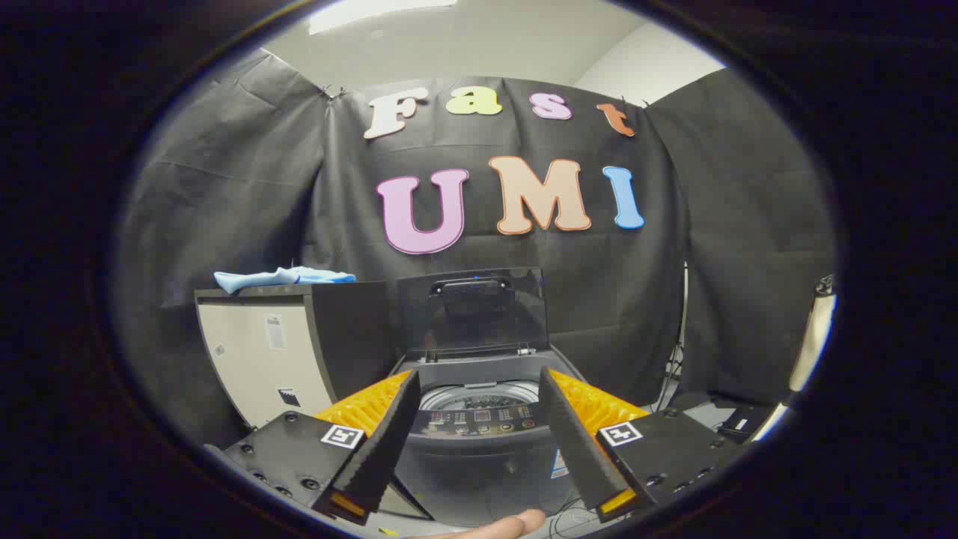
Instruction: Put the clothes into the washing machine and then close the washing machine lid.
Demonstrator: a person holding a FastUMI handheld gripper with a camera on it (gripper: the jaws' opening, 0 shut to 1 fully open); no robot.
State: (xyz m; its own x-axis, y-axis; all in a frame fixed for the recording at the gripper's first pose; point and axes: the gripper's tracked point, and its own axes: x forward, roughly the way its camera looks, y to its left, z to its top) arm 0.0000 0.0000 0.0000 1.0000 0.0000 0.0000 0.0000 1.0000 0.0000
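Observation:
A grey top-loading washing machine (479,449) stands straight ahead, beyond my fingers, with its dark lid (471,311) raised upright behind the round drum opening (479,395). A light blue piece of clothing (281,278) lies on top of a tall cabinet (262,352) to the left of the machine. My gripper (477,382) is open, its two fingers (389,434) spread wide with nothing between them, framing the machine's control panel (479,419). It hangs well short of both the machine and the cloth.
A fingertip of a person (509,525) shows below the fingers. A white pole (812,337) leans to the right of the machine. Black boxes and cables (718,419) lie on the floor at the right. Black cloth walls stand behind everything.

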